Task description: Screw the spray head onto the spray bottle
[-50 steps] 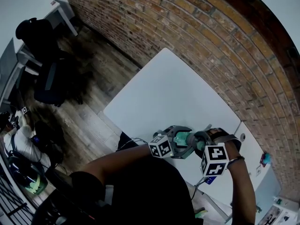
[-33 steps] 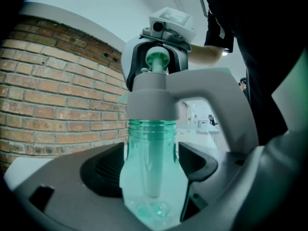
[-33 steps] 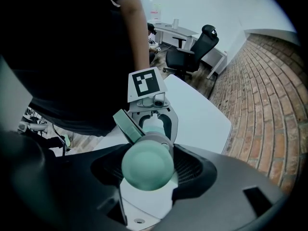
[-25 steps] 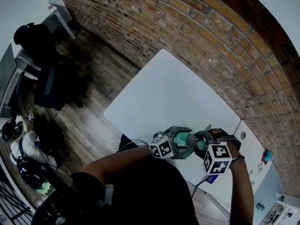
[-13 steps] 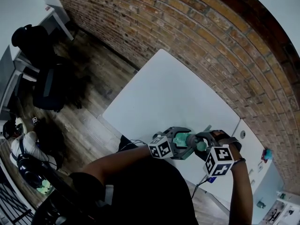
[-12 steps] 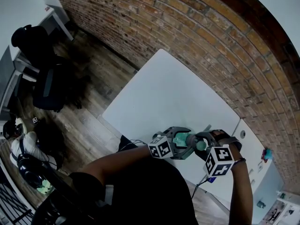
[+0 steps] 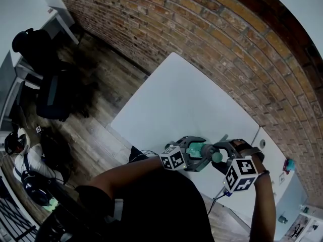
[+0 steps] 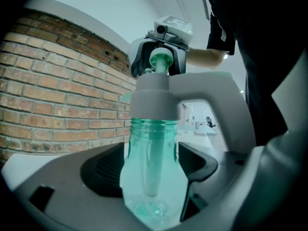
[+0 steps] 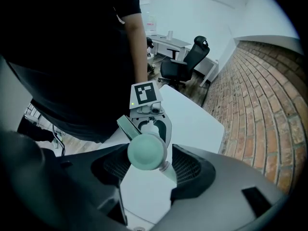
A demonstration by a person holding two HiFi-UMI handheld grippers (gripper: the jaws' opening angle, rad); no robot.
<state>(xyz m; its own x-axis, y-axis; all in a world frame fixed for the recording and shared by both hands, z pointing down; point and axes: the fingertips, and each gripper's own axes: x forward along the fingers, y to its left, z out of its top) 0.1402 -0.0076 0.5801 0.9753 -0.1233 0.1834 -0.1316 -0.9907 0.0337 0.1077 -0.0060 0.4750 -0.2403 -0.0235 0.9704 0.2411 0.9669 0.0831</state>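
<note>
Left tongs [image 8: 150, 170] are closed on the lower body of the green bottle [image 8: 150, 148], one jaw on each side. The right tongs [image 9: 149, 170] face them and are closed around the round green top of the spray head [image 8: 150, 97]. The grey collar of the spray head already sits over the bottle neck.

In the head view the bottle hangs in the air between the two tongs, above the near edge of the white table [image 7: 186, 100].

The bottle looks empty and thin, so I judge it light, smooth and easy to squash. The firm shoulder is a better place to hold than the soft middle. The head seems stiffer, and turning it by the collar should slip less than by the small top.
</note>
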